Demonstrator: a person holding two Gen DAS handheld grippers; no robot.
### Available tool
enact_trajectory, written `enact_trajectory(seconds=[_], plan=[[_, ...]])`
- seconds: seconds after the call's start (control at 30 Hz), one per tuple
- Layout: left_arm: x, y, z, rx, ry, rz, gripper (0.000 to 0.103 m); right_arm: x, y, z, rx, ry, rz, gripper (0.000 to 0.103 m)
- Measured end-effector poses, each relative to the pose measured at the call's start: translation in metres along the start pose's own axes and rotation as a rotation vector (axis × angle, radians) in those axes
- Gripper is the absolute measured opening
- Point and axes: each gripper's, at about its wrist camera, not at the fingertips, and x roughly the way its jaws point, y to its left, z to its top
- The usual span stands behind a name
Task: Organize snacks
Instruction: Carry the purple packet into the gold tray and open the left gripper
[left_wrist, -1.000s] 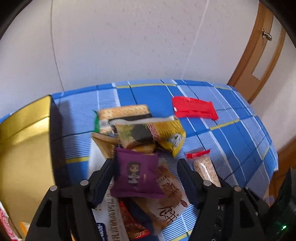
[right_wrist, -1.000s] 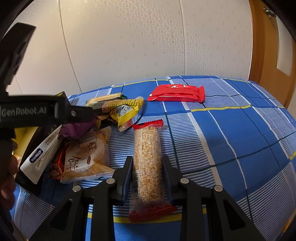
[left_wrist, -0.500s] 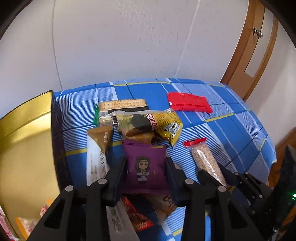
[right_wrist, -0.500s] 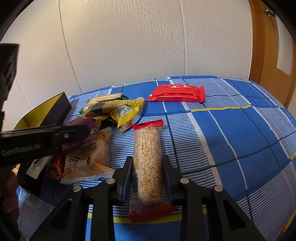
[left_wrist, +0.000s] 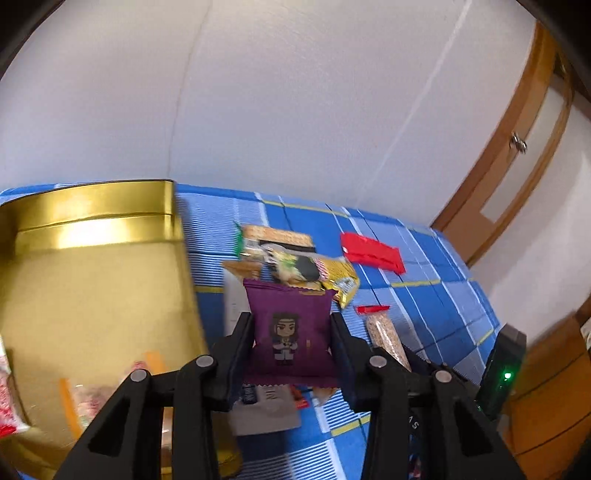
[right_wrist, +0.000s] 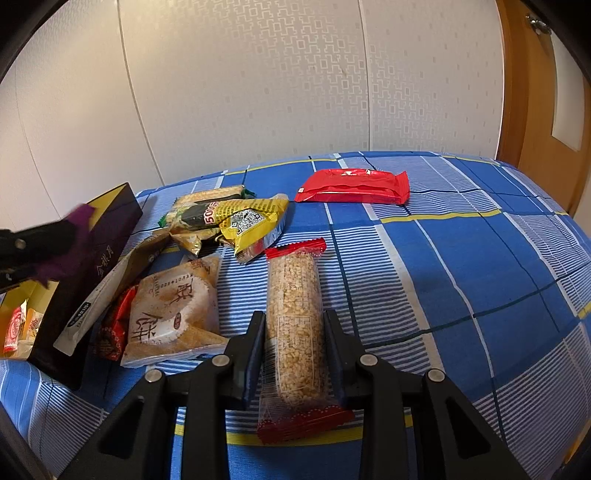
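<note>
Carrying the purple pack (left_wrist: 291, 332) toward the gold box (left_wrist: 96, 280) at far left: left tongs (left_wrist: 291, 338) are closed on its sides, pack held clear above the pile (right_wrist: 221, 229). To do this well, judged: bring it fully over the box opening before releasing, low enough not to bounce out. Right of the pile, right tongs (right_wrist: 295, 332) sit closed against the grain bar (right_wrist: 295, 314), which lies on the checked bed (right_wrist: 461, 266). Red pack (right_wrist: 354, 186) lies far right, untouched.
</note>
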Motion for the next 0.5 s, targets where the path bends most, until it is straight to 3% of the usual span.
enact_trajectory(seconds=[0.23, 0.5], plan=[[-0.028, 0.046, -0.001, -0.089, -0.063, 0.064, 0.041, 0.000, 0.000, 0.000, -0.001, 0.000, 0.000, 0.031], [-0.051, 0.122, -0.014, -0.238, -0.069, 0.165, 0.041, 0.000, 0.000, 0.000, -0.002, 0.000, -0.001, 0.031]])
